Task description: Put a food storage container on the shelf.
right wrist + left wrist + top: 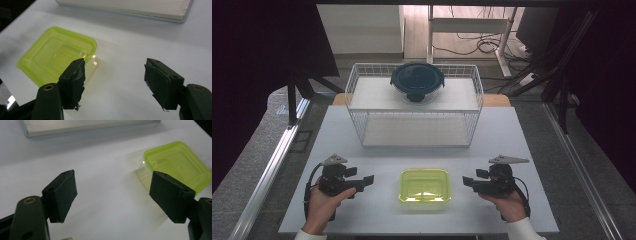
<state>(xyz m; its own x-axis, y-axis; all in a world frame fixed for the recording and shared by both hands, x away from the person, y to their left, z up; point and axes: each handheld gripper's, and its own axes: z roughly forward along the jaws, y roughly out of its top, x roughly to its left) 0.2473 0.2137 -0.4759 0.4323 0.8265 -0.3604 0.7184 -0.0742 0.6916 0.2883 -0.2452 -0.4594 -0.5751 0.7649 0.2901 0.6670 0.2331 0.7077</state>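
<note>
Both tools wait empty beside the lidded green box: nothing looks begun.

Left tool and right tool have jaws apart, flanking the green box on the counter; dark round container sits atop the wire rack.

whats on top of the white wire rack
A round container with a dark blue lid sits on the upper shelf of the white wire rack, toward the back. The lid hides whatever is inside it. The lower shelf looks bare.
</note>
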